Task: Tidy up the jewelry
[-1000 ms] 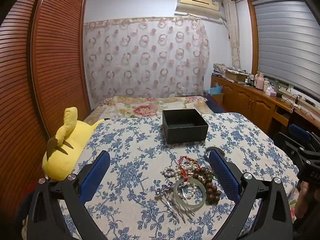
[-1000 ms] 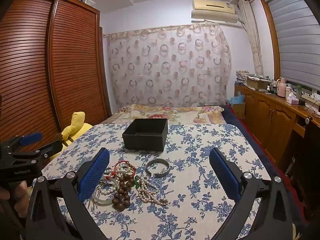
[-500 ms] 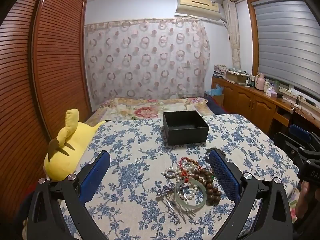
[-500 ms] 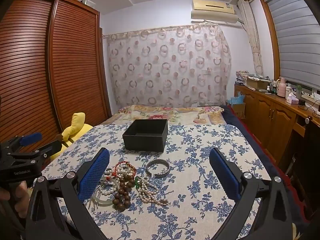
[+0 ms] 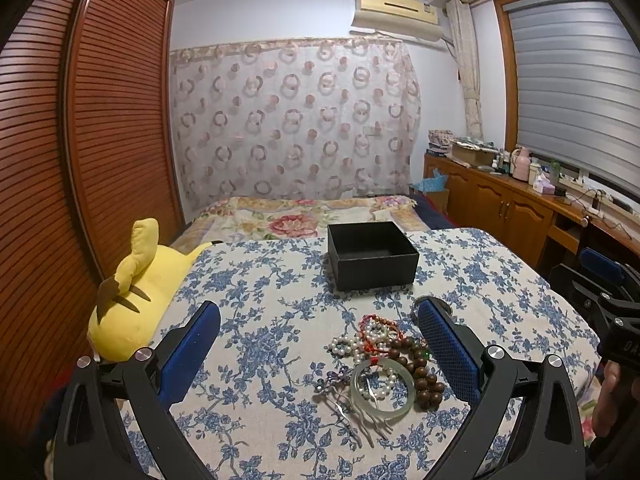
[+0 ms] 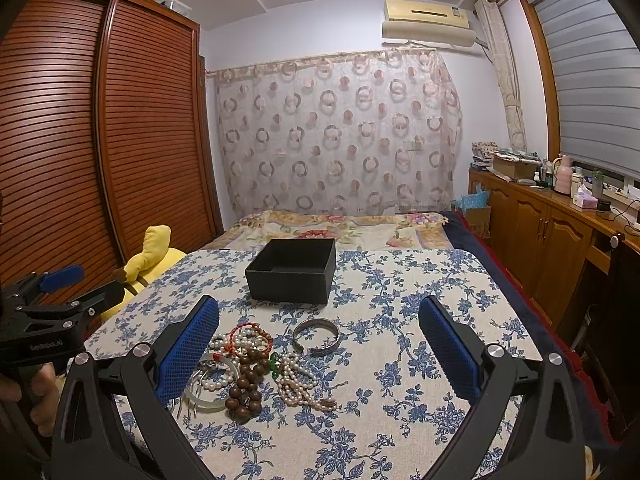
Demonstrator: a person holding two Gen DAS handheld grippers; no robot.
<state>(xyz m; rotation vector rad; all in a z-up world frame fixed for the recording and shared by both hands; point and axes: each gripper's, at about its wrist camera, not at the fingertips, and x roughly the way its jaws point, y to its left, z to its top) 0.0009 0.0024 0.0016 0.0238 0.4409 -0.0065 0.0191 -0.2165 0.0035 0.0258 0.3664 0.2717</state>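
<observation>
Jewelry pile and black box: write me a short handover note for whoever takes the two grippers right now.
Left gripper: open, empty, above the bedspread, with the pile between its fingers in its view.
Right gripper: open, empty, aimed at the pile and the box.
Box: open; the part of its inside that shows is empty. It stands beyond the pile.
Pile, all loose on the bedspread: jade bangle, wooden beads, pearl strands, red bead bracelet, silver bangle a little apart, hair comb.
Done: nothing.
Left: move every piece into the box.
</observation>
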